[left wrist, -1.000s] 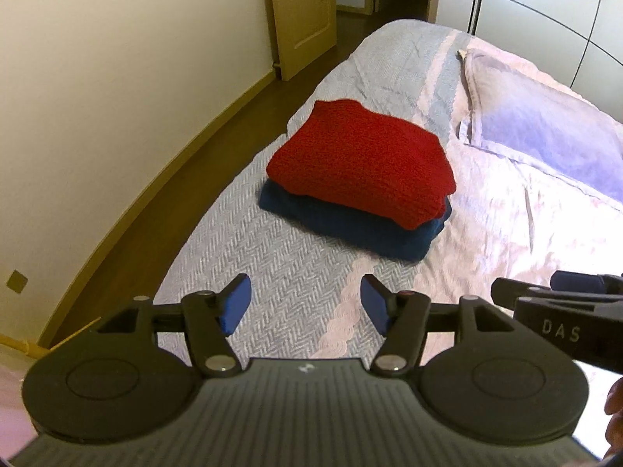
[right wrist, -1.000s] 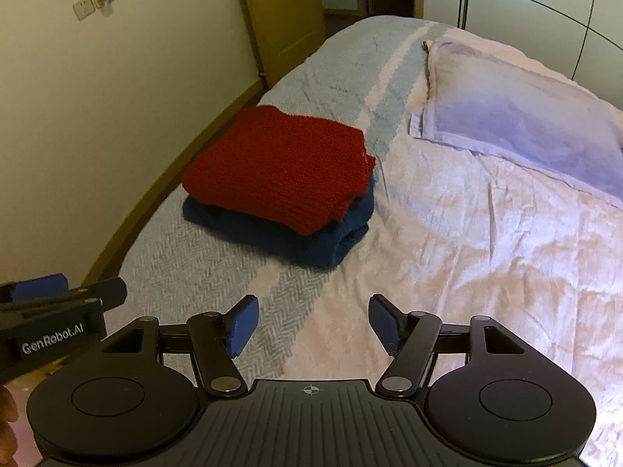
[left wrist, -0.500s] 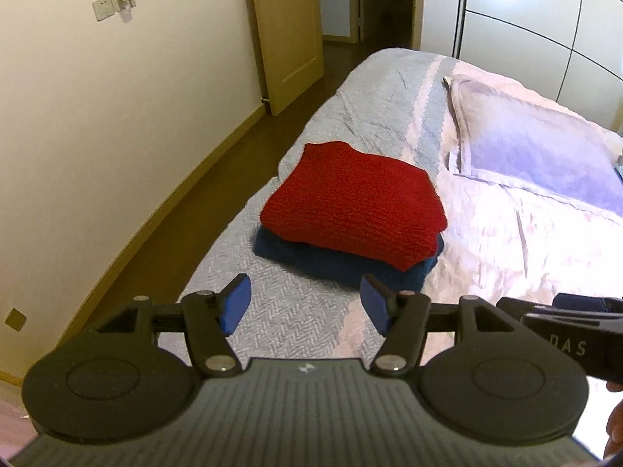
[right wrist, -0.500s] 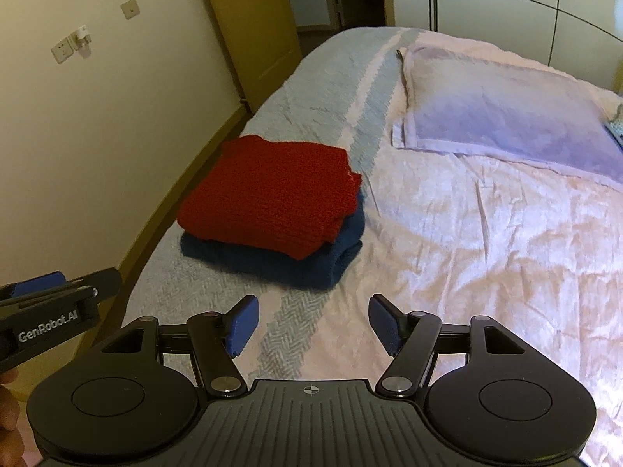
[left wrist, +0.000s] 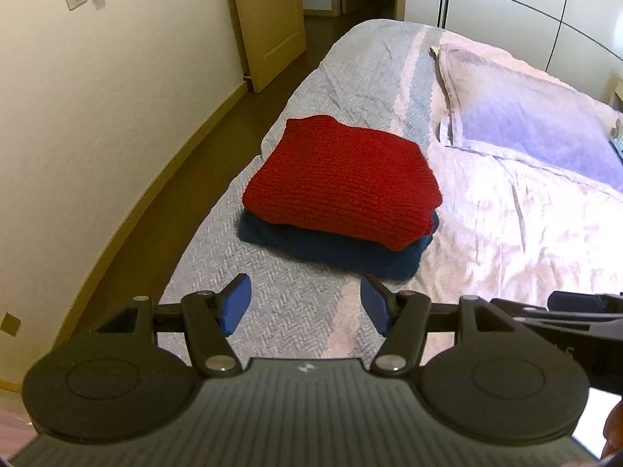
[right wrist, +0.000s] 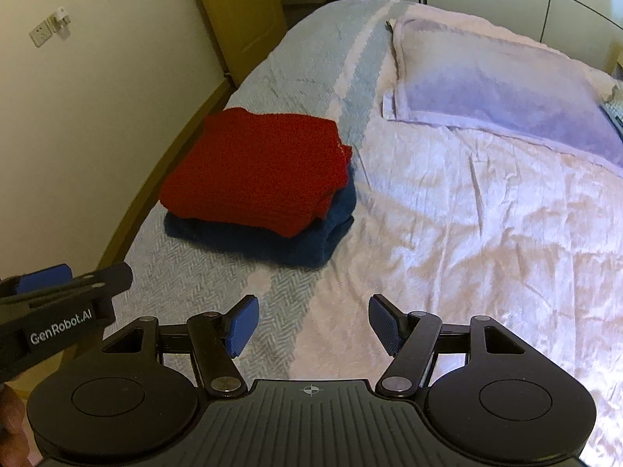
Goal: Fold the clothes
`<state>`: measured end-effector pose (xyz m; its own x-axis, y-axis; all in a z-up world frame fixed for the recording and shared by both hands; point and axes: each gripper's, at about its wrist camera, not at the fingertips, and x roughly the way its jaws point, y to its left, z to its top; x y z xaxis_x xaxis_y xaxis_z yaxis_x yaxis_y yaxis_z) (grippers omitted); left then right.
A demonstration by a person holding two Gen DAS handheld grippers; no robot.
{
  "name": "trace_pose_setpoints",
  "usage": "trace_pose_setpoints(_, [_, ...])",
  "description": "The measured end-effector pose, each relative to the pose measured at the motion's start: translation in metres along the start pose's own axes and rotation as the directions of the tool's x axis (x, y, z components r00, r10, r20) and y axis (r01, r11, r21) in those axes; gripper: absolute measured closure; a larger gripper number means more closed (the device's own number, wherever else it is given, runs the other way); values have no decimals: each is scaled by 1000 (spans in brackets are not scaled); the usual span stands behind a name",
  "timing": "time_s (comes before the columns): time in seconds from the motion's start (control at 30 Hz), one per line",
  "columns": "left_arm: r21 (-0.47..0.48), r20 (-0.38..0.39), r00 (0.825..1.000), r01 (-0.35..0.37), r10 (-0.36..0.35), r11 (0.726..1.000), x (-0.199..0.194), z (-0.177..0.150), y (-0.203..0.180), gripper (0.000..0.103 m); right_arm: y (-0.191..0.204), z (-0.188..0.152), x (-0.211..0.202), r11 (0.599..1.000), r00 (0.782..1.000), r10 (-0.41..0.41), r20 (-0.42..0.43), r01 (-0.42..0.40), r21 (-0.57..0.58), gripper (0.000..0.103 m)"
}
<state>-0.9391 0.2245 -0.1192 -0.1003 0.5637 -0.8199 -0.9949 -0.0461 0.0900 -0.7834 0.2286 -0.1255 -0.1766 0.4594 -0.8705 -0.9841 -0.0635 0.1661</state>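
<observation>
A folded red sweater [left wrist: 342, 179] lies squarely on top of a folded blue garment [left wrist: 350, 249], the two making one neat stack on the bed [left wrist: 296, 295]. In the left wrist view the stack sits at about 12 o'clock from the left tongs [left wrist: 304, 302], near the bed's left edge on the grey herringbone part of the cover. In the right wrist view it lies at about 11 o'clock from the right tongs [right wrist: 312, 325].

Both tongs hang over the near part of the bed, well apart from the stack, with their blue pads spread wide and nothing between them. The right tongs appear at 3 o'clock in the left view, the left tongs at 9 o'clock in the right view.

A lilac pillow [right wrist: 498, 89] rests on the crumpled pale sheet [right wrist: 486, 225] at about 1 o'clock. A wooden door [left wrist: 268, 19] stands at 11 o'clock beyond the bed.
</observation>
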Motion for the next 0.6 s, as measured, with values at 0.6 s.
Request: trace_pose_setpoints(0.6, [66,-28,999,32,-30,997,25,20,-5,44,2,1,10,999,1000,-2,-8,3,43,37])
